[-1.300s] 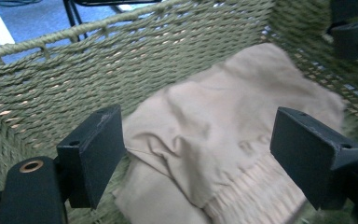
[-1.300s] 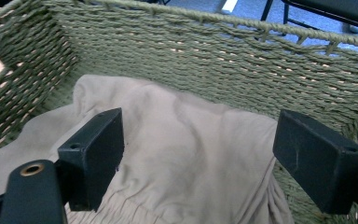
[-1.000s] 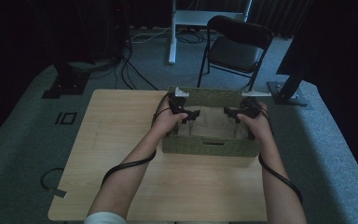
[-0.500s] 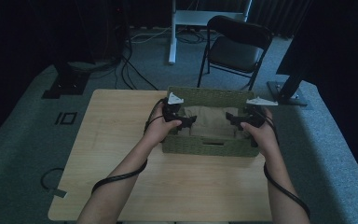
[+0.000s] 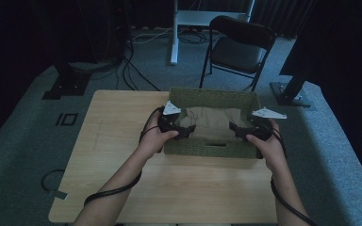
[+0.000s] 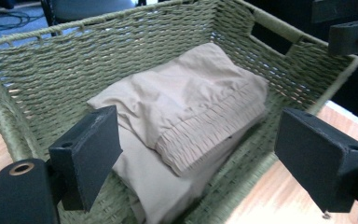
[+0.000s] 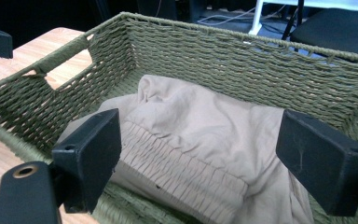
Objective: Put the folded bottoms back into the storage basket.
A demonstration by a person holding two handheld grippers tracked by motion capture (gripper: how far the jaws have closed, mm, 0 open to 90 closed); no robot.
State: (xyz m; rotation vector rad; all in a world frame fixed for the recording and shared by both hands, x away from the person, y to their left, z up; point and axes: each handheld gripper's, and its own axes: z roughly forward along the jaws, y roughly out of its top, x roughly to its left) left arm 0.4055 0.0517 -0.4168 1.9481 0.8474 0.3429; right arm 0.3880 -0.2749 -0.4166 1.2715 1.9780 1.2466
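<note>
Lying folded, beige cloth [image 6: 186, 107], in wicker basket [image 6: 51, 79]

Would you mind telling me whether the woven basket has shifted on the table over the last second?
No. The woven basket keeps its place against the table edges; the two hand-held grippers have drawn apart toward its ends instead.

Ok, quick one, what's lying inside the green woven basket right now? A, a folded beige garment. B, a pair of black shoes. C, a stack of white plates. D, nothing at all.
A: a folded beige garment with a gathered elastic band lies on the floor of the basket, seen beyond both open claws.
</note>
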